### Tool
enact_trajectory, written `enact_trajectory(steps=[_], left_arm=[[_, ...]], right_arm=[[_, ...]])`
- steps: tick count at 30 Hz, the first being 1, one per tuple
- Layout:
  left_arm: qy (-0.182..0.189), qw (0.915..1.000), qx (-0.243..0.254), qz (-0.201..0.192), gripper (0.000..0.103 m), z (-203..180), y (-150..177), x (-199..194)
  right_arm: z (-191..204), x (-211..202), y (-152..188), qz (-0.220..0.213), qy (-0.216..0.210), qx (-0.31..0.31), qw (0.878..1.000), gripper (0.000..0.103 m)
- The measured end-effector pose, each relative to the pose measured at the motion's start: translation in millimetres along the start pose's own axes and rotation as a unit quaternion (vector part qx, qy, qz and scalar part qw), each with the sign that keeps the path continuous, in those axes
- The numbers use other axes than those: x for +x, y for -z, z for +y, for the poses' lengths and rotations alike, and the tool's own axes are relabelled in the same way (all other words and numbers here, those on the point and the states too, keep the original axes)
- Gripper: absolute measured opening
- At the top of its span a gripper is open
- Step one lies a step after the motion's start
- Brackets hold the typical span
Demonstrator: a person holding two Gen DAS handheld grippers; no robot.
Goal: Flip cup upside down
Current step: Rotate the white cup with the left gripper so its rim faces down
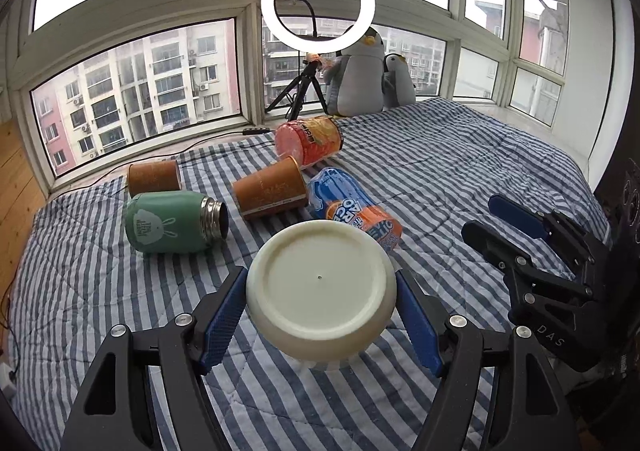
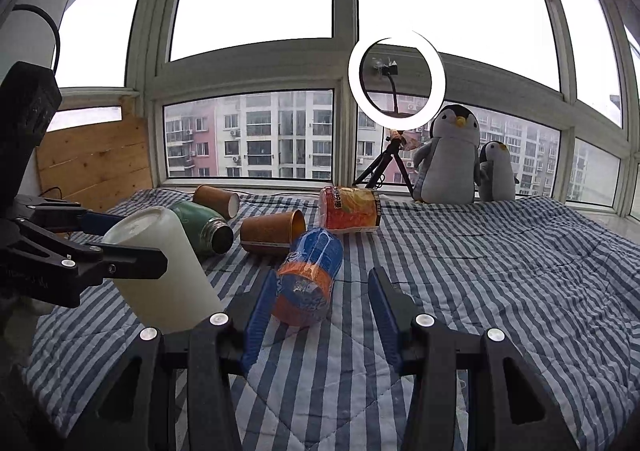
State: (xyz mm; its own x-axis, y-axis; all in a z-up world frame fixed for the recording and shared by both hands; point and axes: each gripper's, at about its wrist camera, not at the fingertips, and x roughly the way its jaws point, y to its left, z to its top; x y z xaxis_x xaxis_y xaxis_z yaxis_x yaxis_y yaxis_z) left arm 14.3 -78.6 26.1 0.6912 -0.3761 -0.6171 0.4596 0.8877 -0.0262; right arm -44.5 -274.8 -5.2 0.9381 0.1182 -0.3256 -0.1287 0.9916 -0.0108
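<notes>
A cream white plastic cup (image 1: pixel 320 291) stands tilted with its base up and its mouth on the striped bedspread (image 1: pixel 460 155). My left gripper (image 1: pixel 320 315) is shut on the cup, one blue pad on each side. In the right wrist view the cup (image 2: pixel 160 271) shows at the left, with the left gripper's fingers (image 2: pixel 120 263) across it. My right gripper (image 2: pixel 324 315) is open and empty, low over the bed, with a blue and orange snack pack (image 2: pixel 310 279) lying just ahead between its fingers. The right gripper also shows in the left wrist view (image 1: pixel 492 219).
On the bed lie a green flask (image 1: pixel 172 223), two brown paper cups (image 1: pixel 272 191) (image 1: pixel 154 177), the blue and orange pack (image 1: pixel 352 207) and an orange snack tub (image 1: pixel 310 141). A ring light on a tripod (image 1: pixel 318 7) and two penguin toys (image 1: pixel 360 79) stand by the window.
</notes>
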Motion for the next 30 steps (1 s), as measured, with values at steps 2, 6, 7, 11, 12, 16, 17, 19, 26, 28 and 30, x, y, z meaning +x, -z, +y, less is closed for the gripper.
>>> enact_trajectory(steps=[2,6,7,11,12,16,17,19,26,28,30], left_arm=[[0.01,0.9999,-0.011,0.001,0.076,3.9,2.5,4.4],[0.003,0.9999,-0.011,-0.001,0.076,4.5,4.8,12.1],[0.003,0.9999,-0.012,-0.001,0.076,4.9,4.8,14.0],[0.002,0.9999,-0.01,0.009,0.076,3.2,2.6,25.0],[0.001,0.9999,-0.008,0.01,0.076,2.2,2.0,28.0],[-0.003,0.9999,-0.004,0.015,0.076,-2.8,-0.4,39.7],[-0.003,0.9999,-0.003,0.016,0.076,-4.0,-0.5,42.3],[-0.006,0.9998,0.002,0.017,0.076,-7.1,0.3,47.5],[-0.002,1.0,0.004,0.008,0.077,-13.6,1.2,54.2],[-0.003,1.0,0.002,0.001,0.078,-14.7,1.3,51.1],[-0.003,1.0,0.002,-0.006,0.08,-14.9,2.4,46.8]], right_arm=[[4.0,1.0,0.0,-0.005,0.005,-0.003,1.0,0.044],[10.9,0.7,0.0,-0.009,0.009,-0.007,1.0,0.044],[11.9,0.1,-0.4,-0.01,0.01,-0.009,1.0,0.044],[12.4,-2.7,-1.0,-0.012,0.011,-0.008,1.0,0.044],[12.4,-2.8,-1.2,-0.012,0.011,-0.008,1.0,0.044],[11.3,-1.6,0.0,-0.008,0.012,-0.007,1.0,0.044],[10.9,-1.1,1.0,-0.006,0.013,-0.007,1.0,0.044],[9.0,0.3,2.2,-0.003,0.014,-0.007,1.0,0.044],[0.9,-0.2,5.3,0.003,0.02,-0.003,1.0,0.044],[-0.1,-0.6,6.1,0.003,0.022,-0.004,1.0,0.045],[0.0,-0.4,6.3,0.004,0.021,-0.006,1.0,0.047]])
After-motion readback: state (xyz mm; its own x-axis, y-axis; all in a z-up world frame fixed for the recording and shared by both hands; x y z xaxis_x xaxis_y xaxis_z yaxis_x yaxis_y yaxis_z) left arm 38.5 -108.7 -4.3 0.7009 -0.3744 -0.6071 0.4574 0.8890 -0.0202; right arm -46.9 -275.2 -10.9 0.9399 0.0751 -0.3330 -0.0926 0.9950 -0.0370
